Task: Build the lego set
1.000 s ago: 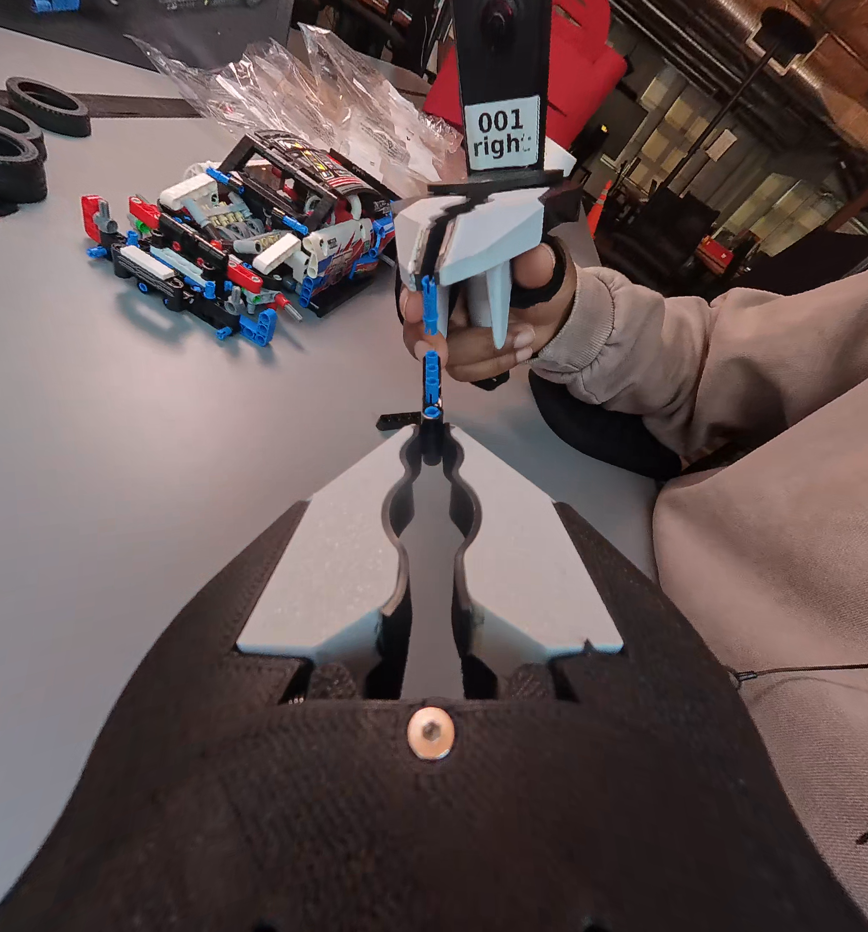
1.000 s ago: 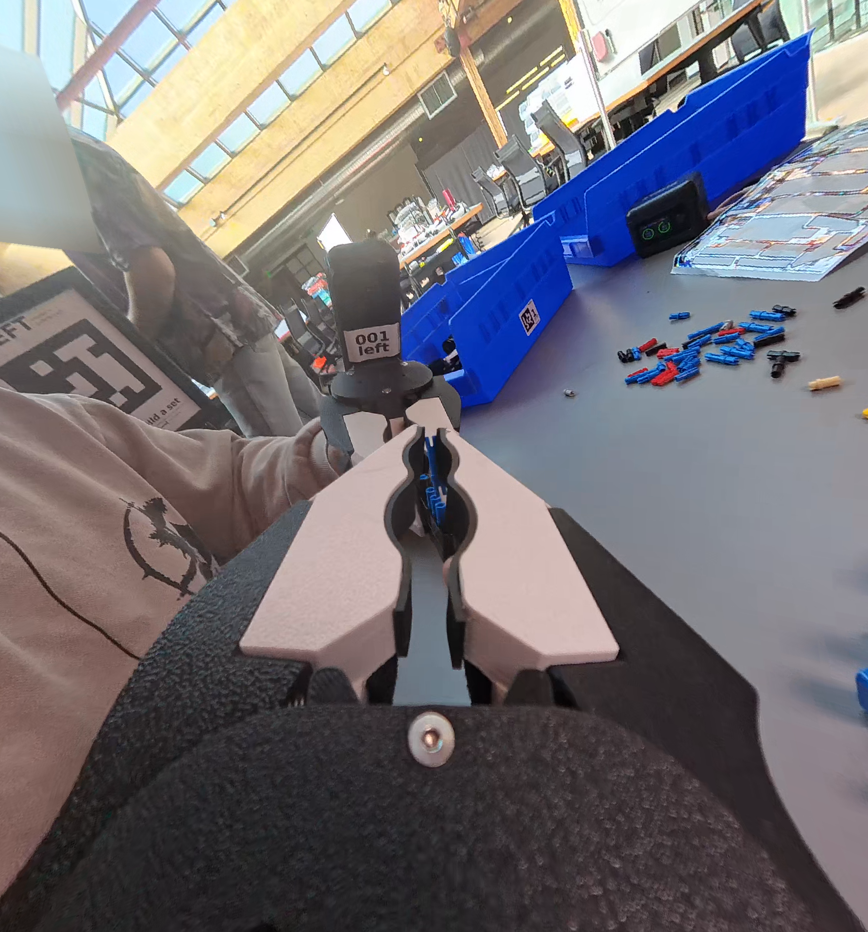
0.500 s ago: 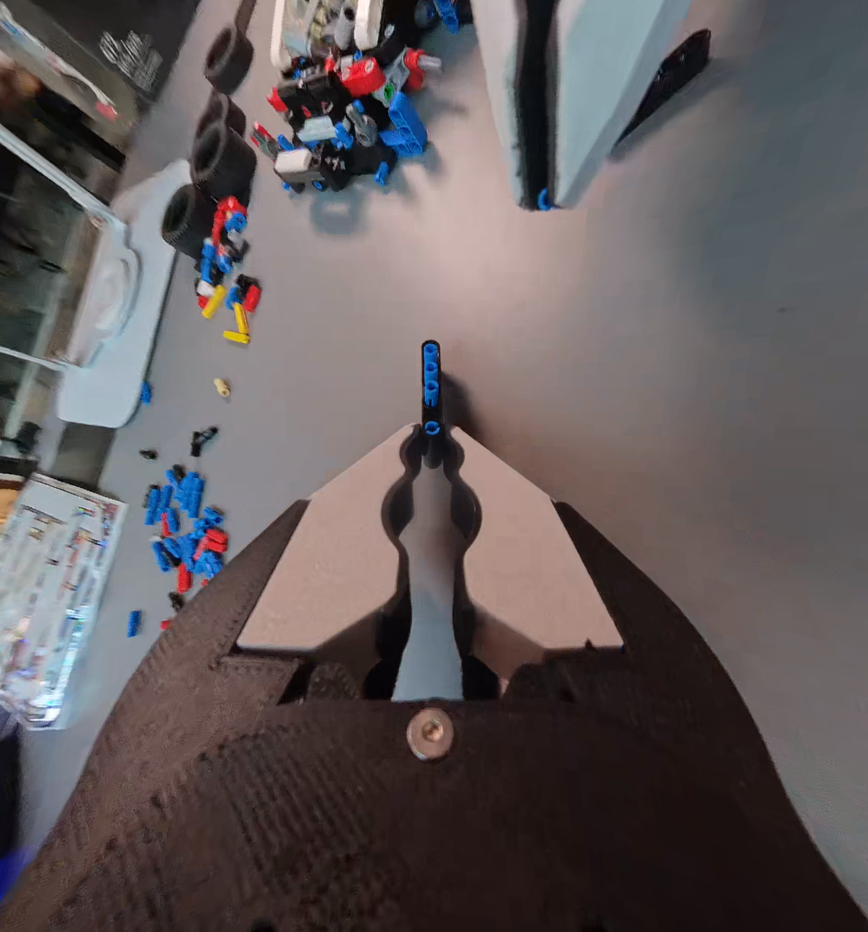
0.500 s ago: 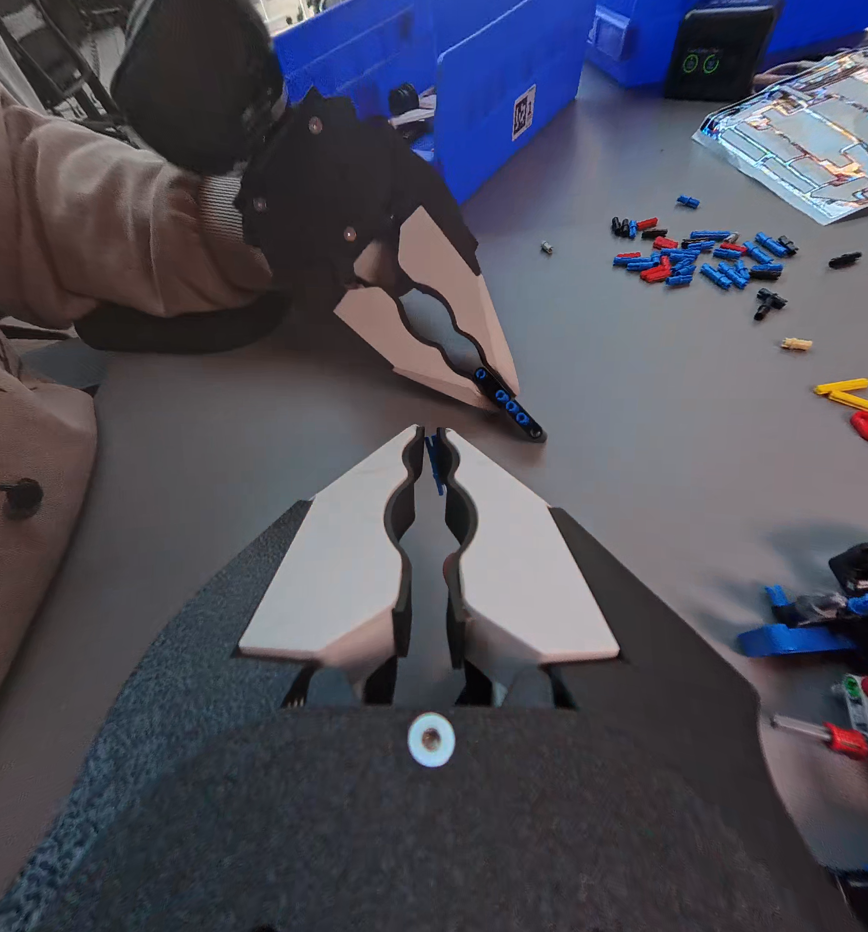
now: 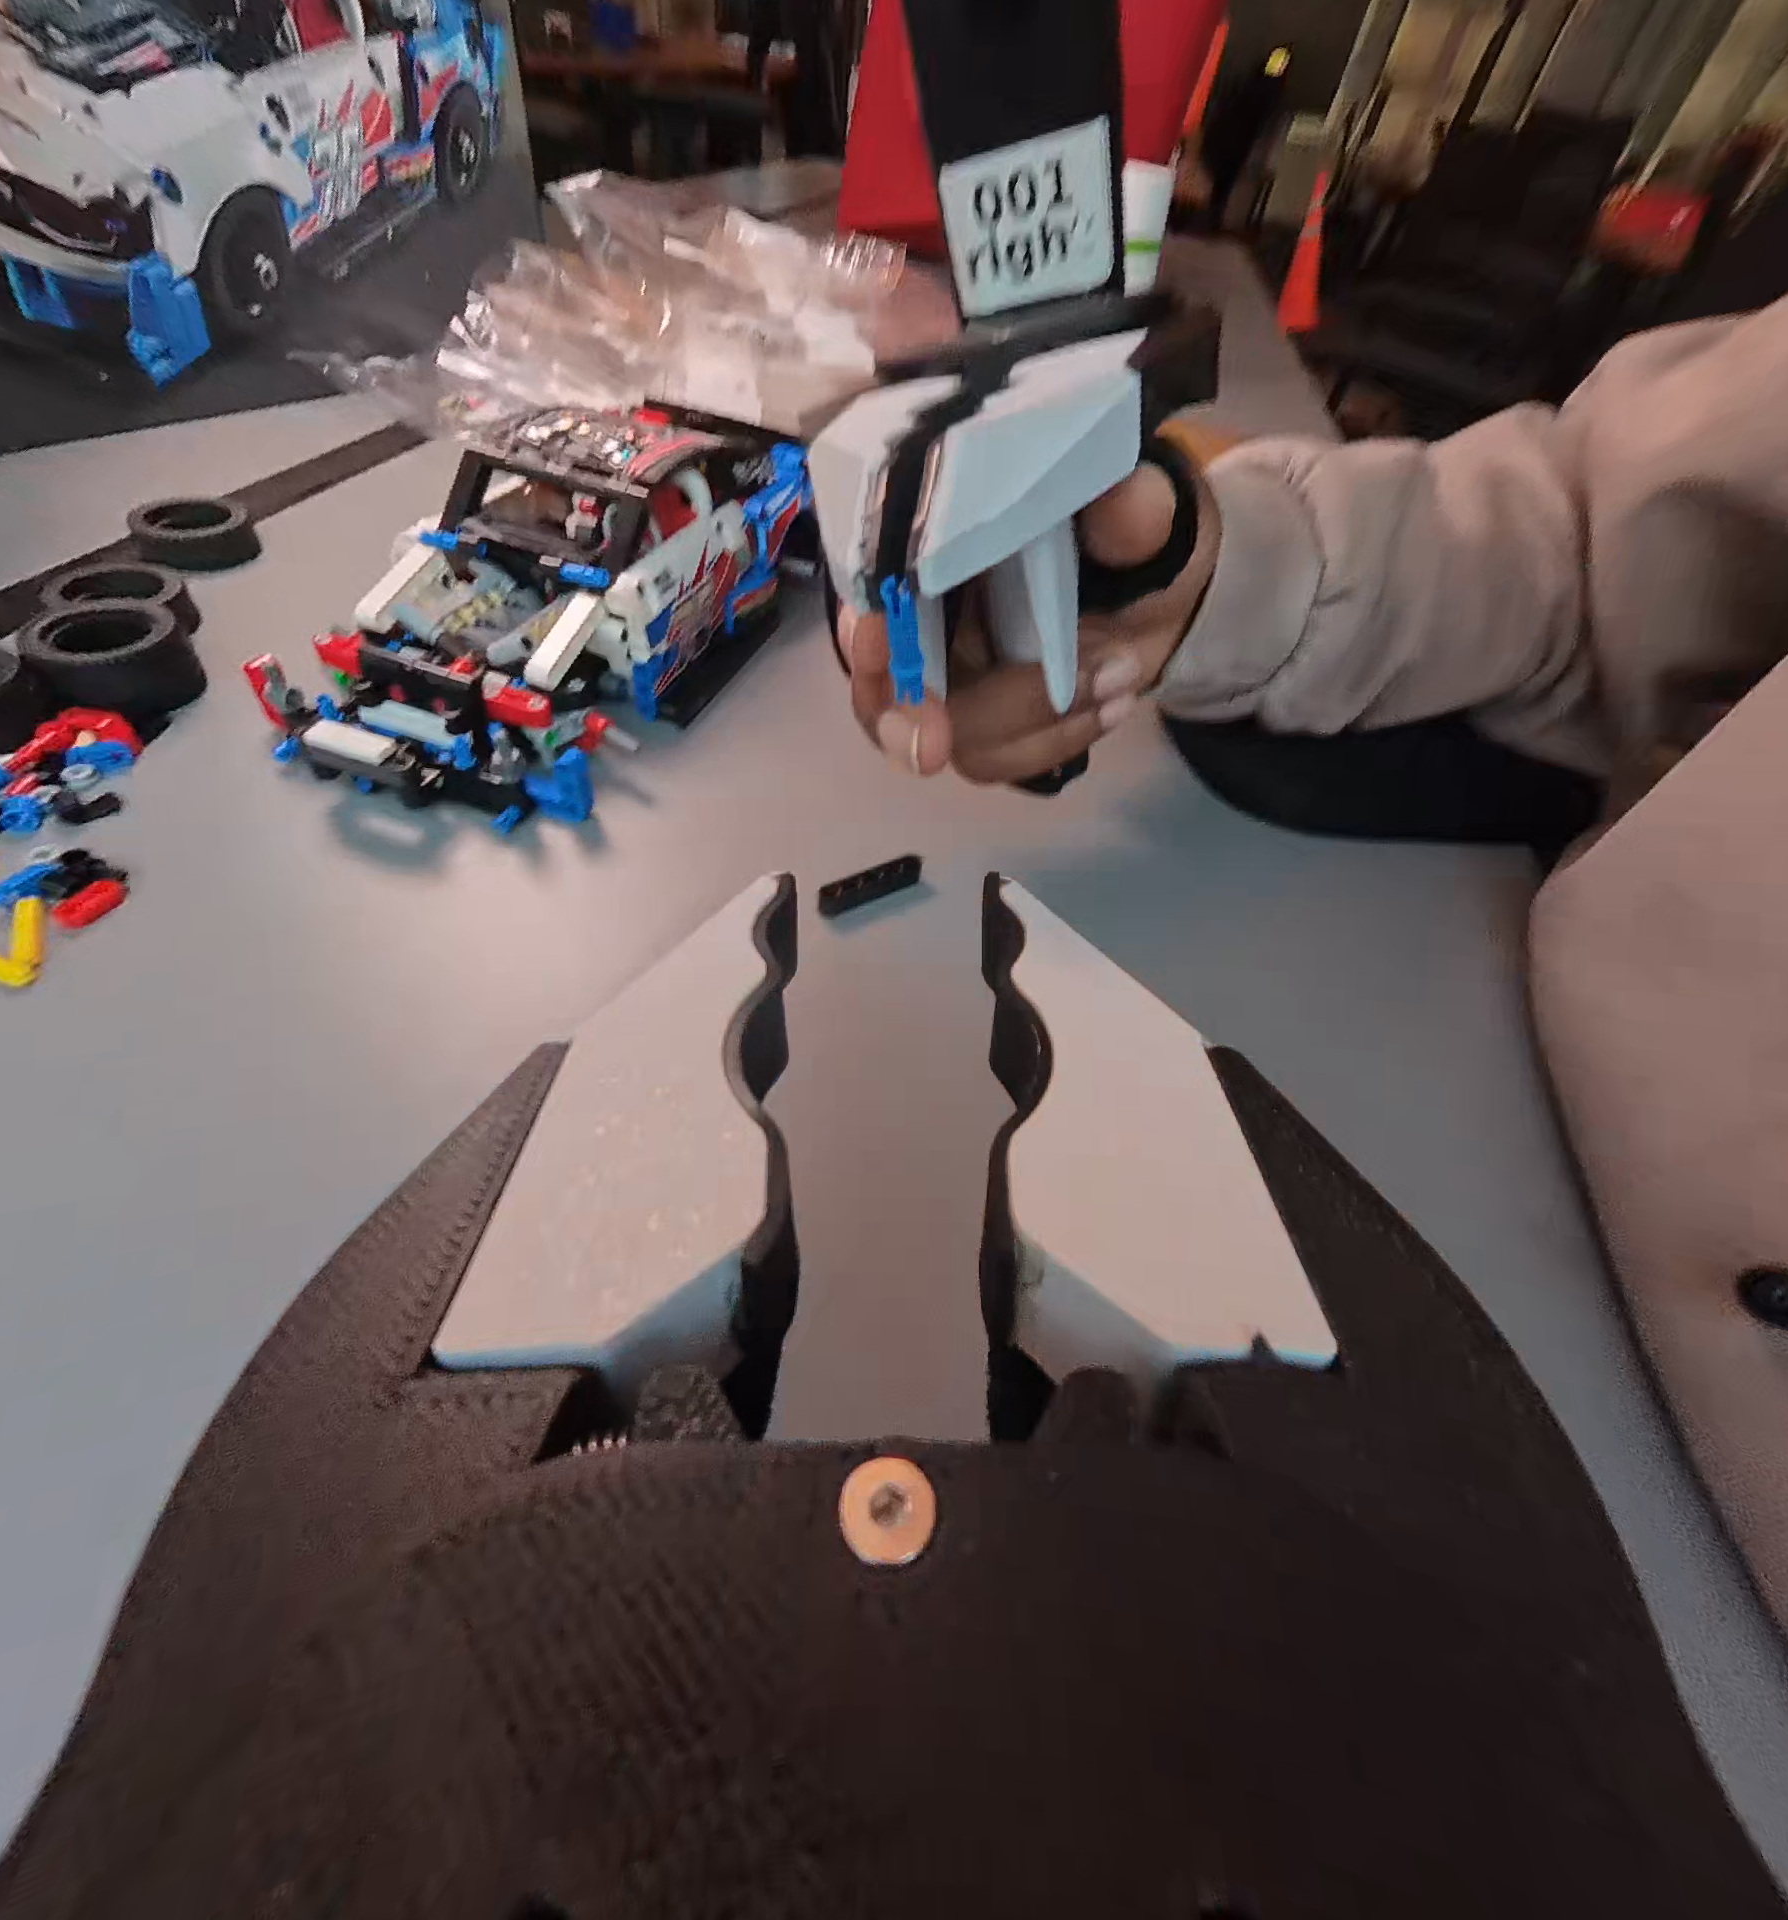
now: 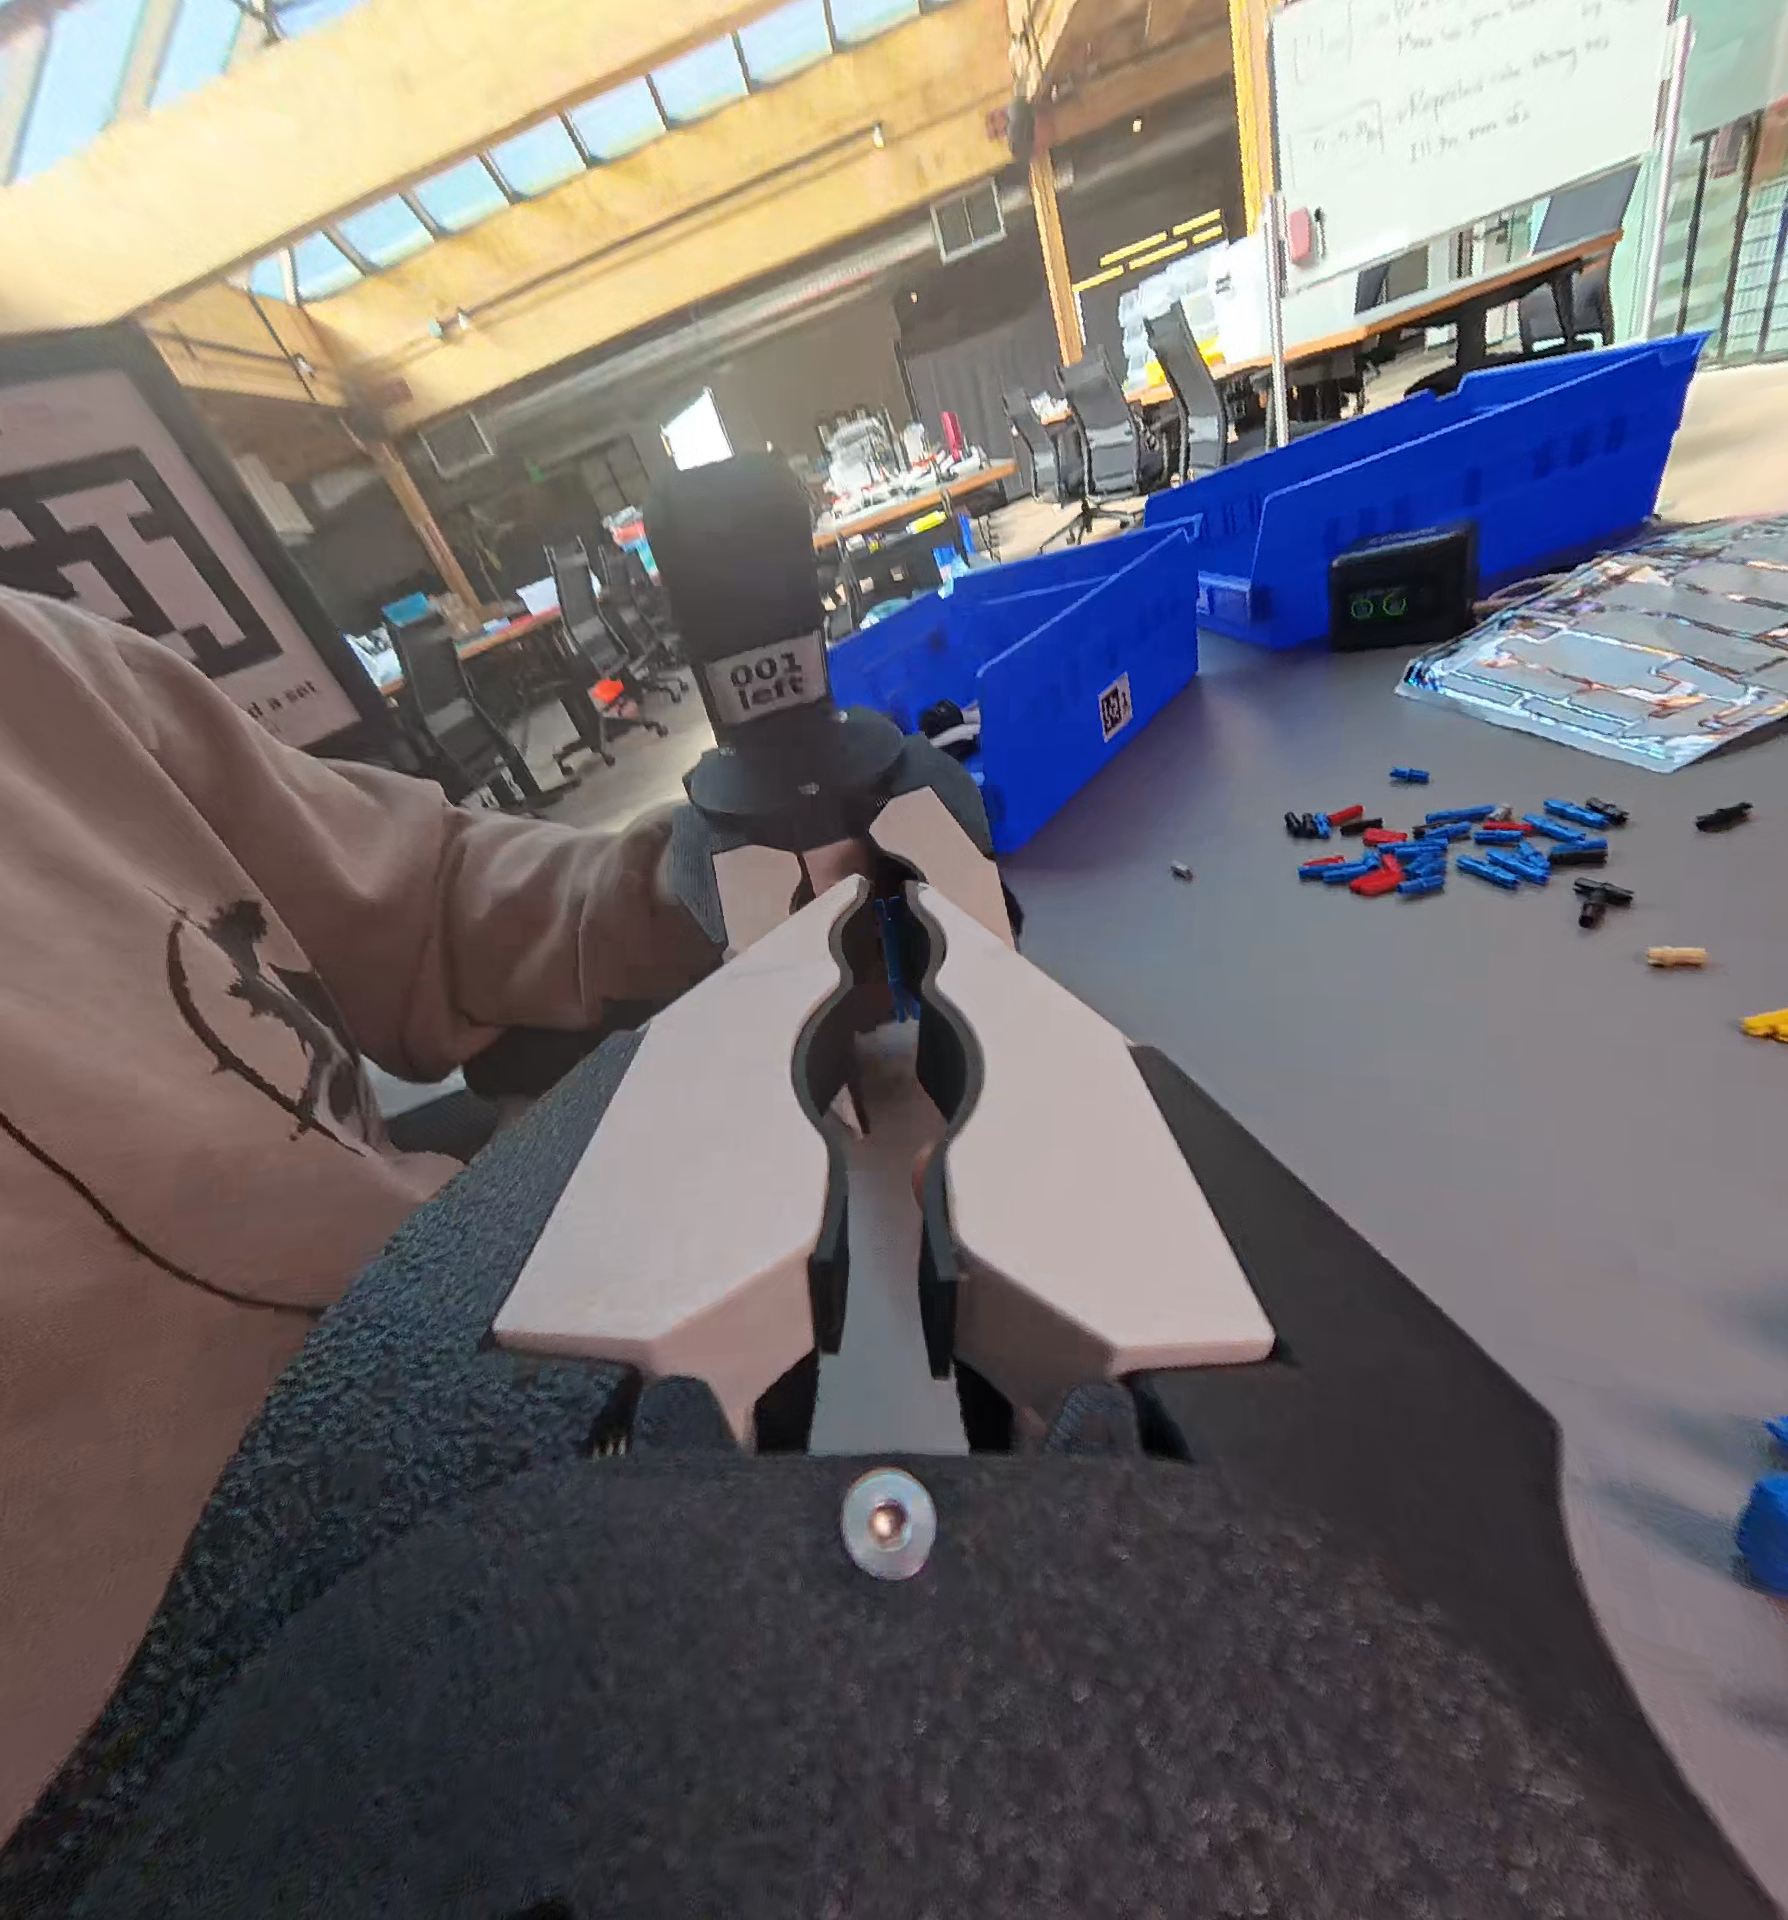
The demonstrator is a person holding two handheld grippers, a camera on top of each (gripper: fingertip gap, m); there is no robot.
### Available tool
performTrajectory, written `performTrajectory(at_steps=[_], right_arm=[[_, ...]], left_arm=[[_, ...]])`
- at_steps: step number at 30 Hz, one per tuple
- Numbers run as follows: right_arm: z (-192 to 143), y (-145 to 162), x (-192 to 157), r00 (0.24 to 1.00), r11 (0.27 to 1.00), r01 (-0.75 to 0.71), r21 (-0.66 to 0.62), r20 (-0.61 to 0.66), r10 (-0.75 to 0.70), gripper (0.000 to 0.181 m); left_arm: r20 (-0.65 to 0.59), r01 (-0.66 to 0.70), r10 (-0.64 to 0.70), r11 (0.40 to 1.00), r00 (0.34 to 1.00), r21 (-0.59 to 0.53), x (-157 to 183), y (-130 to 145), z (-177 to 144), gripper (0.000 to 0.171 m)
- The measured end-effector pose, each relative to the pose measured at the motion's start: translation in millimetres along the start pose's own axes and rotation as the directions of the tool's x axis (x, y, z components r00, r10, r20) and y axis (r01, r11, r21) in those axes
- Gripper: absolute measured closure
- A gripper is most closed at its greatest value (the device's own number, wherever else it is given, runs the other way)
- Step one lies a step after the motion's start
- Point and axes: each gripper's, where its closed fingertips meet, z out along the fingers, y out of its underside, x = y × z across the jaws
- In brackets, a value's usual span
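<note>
The left hand-held gripper (image 5: pixel 888 894) hangs just above the grey worktop (image 5: pixel 350 1091) with its jaws spread and nothing between them. Just beyond its tips a short black beam (image 5: pixel 869 883) lies flat on the worktop, apart from everything else. The right hand-held gripper (image 5: pixel 895 634) is raised nearby, pressed together on a small blue pin (image 5: pixel 902 642) that sticks out past its tips. The half-built car (image 5: pixel 568 603) sits further back, near four loose tyres (image 5: pixel 105 649) and a scatter of small pieces (image 5: pixel 28 831) (mostly blue, red and yellow ones).

As I judge it, the pin is meant for a hole in the beam, so the left side has to take the beam up first. The beam is thin and lies flat, so the jaws could skate over it or flick it away if they close too high. The pin is held only by a narrow bite; any sideways push at the hole could twist it out, and it would be hard to find among the other blue bits. A crooked beam would leave the hole misaligned
</note>
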Motion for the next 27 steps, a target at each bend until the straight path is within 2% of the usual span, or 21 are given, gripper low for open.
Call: performTrajectory(at_steps=[4,8,10,18,22,27], right_arm=[[8.3,-7.5,-13.2,0.996,0.992,-0.076,0.098,0.062,0.07,0.18],[12.8,-7.8,-18.9,0.992,0.987,-0.098,0.128,0.096,0.086,0.181],[12.4,-9.5,-18.4,0.991,0.984,-0.103,0.144,0.097,0.089,0.18],[6.4,-9.3,-17.8,0.991,0.988,-0.081,0.128,0.118,0.065,0.181],[2.9,4.1,-20.3,0.99,0.999,0.03,0.015,0.135,-0.032,0.18],[0.8,28.2,-20.3,0.972,0.961,0.217,-0.172,0.126,-0.197,0.179]], left_arm=[[-0.033,0.051,-0.046,0.986,0.998,0.158,12.6,-32.4,2.6,0.146],[-0.025,0.054,-0.05,0.977,0.998,0.207,13.7,-42.9,-1.1,0.168],[-0.022,0.051,-0.047,0.976,0.999,0.21,13.7,-43.9,-2.6,0.169],[-0.018,0.006,-0.003,0.983,1.0,0.181,12.9,-43.5,-9.8,0.169],[-0.042,-0.045,0.051,0.991,0.998,0.129,18.0,-37.8,-12.1,0.169],[-0.019,-0.223,0.222,0.974,0.975,-0.043,20.1,-13.5,-7.5,0.169]])
